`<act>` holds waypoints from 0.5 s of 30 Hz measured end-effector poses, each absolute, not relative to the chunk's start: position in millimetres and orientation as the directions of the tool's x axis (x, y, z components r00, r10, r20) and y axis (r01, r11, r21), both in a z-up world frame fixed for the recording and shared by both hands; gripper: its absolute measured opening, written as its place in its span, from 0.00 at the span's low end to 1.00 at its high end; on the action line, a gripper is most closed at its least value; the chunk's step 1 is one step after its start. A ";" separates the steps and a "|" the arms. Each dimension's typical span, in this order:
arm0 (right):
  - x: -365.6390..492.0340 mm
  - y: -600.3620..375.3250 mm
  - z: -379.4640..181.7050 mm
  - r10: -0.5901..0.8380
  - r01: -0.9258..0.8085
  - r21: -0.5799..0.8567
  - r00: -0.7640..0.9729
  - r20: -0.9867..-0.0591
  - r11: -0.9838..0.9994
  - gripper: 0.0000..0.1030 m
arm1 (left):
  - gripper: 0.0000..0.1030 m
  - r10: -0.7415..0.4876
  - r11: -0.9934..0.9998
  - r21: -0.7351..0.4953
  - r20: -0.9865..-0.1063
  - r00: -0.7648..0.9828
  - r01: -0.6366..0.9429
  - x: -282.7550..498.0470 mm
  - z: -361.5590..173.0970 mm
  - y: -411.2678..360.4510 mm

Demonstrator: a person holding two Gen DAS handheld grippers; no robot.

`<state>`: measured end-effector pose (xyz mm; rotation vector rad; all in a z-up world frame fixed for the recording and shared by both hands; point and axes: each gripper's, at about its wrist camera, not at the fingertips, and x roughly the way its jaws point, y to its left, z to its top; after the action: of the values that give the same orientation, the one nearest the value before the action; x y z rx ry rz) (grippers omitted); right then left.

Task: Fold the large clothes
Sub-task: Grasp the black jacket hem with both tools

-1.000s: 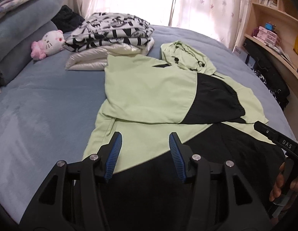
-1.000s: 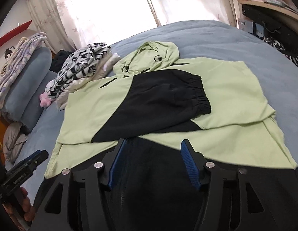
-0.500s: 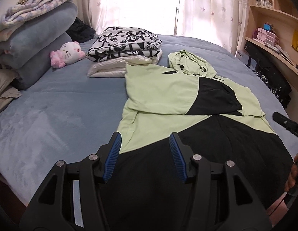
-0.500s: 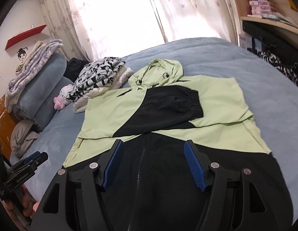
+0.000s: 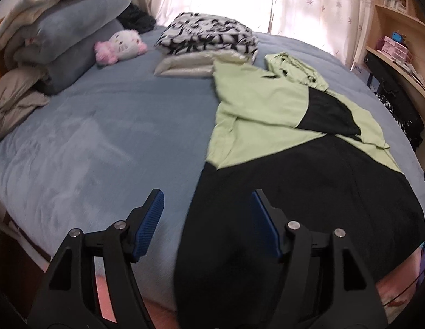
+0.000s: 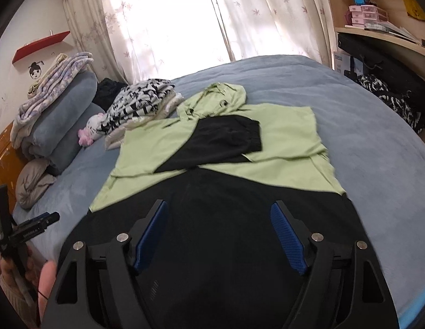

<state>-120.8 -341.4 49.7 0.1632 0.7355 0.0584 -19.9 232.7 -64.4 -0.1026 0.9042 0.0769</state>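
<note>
A large light-green and black hooded jacket [image 5: 267, 115] lies flat on the blue bed [image 5: 102, 137], hood at the far end, both sleeves folded across the chest. Its black lower half [image 6: 226, 219] hangs toward the near bed edge. My left gripper [image 5: 207, 208] is open and empty, above the jacket's left hem edge. My right gripper [image 6: 219, 219] is open and empty, above the middle of the black lower part. The left gripper [image 6: 34, 227] also shows at the left of the right wrist view.
A stack of folded clothes [image 5: 209, 38] with a black-and-white patterned top lies beyond the jacket. A pink and white plush toy [image 5: 119, 46] and piled grey pillows [image 5: 69, 35] stand at the far left. Wooden shelves [image 6: 382, 24] stand at the right.
Both grippers have drawn back and up from the jacket toward the near bed edge. The left one has also shifted left. Both stay open and empty.
</note>
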 end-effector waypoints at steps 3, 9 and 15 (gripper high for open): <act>-135.2 -367.5 44.2 0.097 0.025 0.166 0.725 -0.682 0.986 0.76 | 0.61 -0.007 0.990 -0.089 -0.811 0.586 -0.110 -27.9 -78.1 246.6; -168.6 -451.6 18.1 0.064 0.123 0.196 0.674 -0.736 0.973 0.76 | 0.61 -0.121 0.976 -0.199 -0.837 0.534 -0.092 -39.4 -107.6 268.3; -197.6 -522.3 -23.7 0.102 0.191 0.284 0.635 -0.766 0.940 0.64 | 0.62 -0.213 0.947 -0.307 -0.821 0.529 -0.096 -39.6 -126.2 283.1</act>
<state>-197.6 -522.3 -23.7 0.3569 0.8867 -0.0516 -39.6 283.1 -126.2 -0.3344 1.0160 -0.0712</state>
